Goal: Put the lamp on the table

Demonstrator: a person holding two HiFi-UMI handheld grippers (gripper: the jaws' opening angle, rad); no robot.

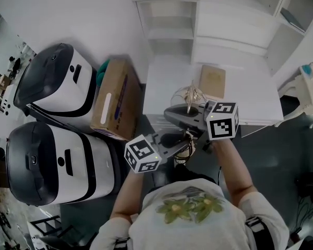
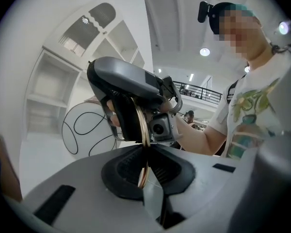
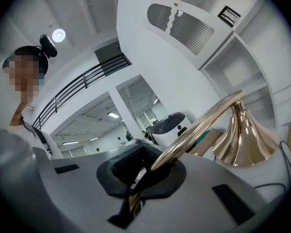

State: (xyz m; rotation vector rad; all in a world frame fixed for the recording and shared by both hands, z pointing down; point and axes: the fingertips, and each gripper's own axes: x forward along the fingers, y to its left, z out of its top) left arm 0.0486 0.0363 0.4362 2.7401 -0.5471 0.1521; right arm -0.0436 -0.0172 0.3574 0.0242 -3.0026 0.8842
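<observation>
The left gripper (image 2: pixel 144 173) and right gripper (image 3: pixel 146 174) each clamp nearly closed jaws on the stem of the gold lamp (image 3: pixel 245 137). A white table (image 1: pixel 250 100) lies just ahead, with shelves (image 1: pixel 167 20) behind it.

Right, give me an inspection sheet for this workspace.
Surface: white table, a tan board lying on it.
Job's things: lamp, brass, held by both tongs.
Clutter: cardboard box and two white machines left of the table.
Grippers: left tongs shut on the lamp's thin ring; right tongs shut on its arm.
Cables: what looks like a black cord looping behind the lamp.
Surroundings: white shelving.
</observation>
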